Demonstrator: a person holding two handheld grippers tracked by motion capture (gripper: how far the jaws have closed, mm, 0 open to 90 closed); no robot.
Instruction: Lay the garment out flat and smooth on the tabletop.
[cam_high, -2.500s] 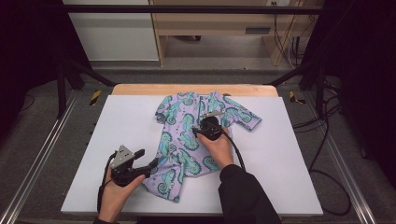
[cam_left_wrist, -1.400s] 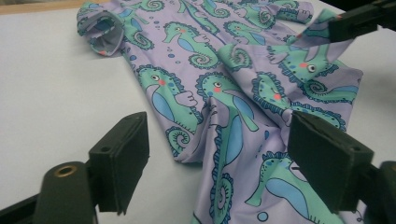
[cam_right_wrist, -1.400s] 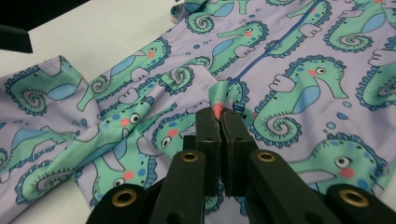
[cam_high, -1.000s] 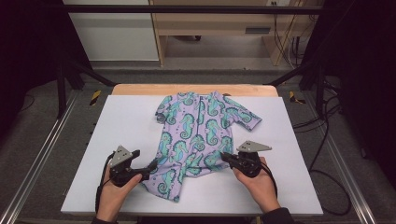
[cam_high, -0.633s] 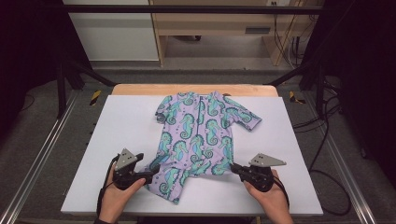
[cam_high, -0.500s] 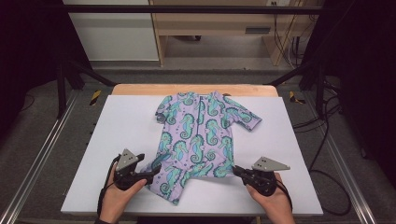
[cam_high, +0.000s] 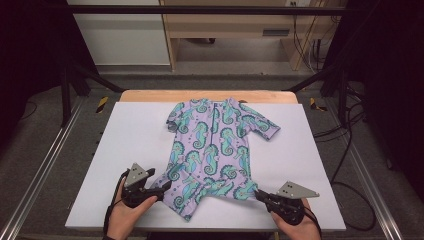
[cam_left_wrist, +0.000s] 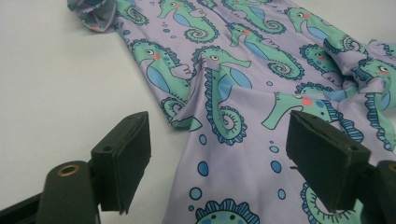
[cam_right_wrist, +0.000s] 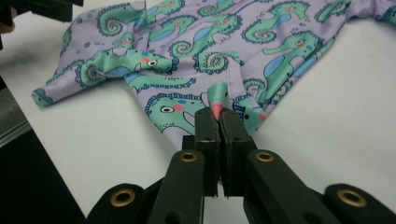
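A lilac baby suit (cam_high: 215, 145) printed with teal seahorses lies flat on the white table (cam_high: 130, 130), collar away from me. My left gripper (cam_high: 164, 186) is at the suit's near left leg. In the left gripper view it (cam_left_wrist: 219, 126) stands open, with the lilac cloth (cam_left_wrist: 243, 70) lying between and beyond its jaws. My right gripper (cam_high: 259, 193) is at the near right leg. In the right gripper view it (cam_right_wrist: 219, 114) is shut on a small pinch of the leg hem of the suit (cam_right_wrist: 224, 42).
A wooden strip (cam_high: 210, 95) runs along the table's far edge. Metal rails (cam_high: 45, 165) flank the table, and cables (cam_high: 345, 140) lie on the floor at the right. The table's near edge (cam_right_wrist: 28, 126) is close to both hands.
My right gripper left the middle of the suit, came down to the right leg hem and drew it toward the near right corner. The left gripper stayed by the left leg.
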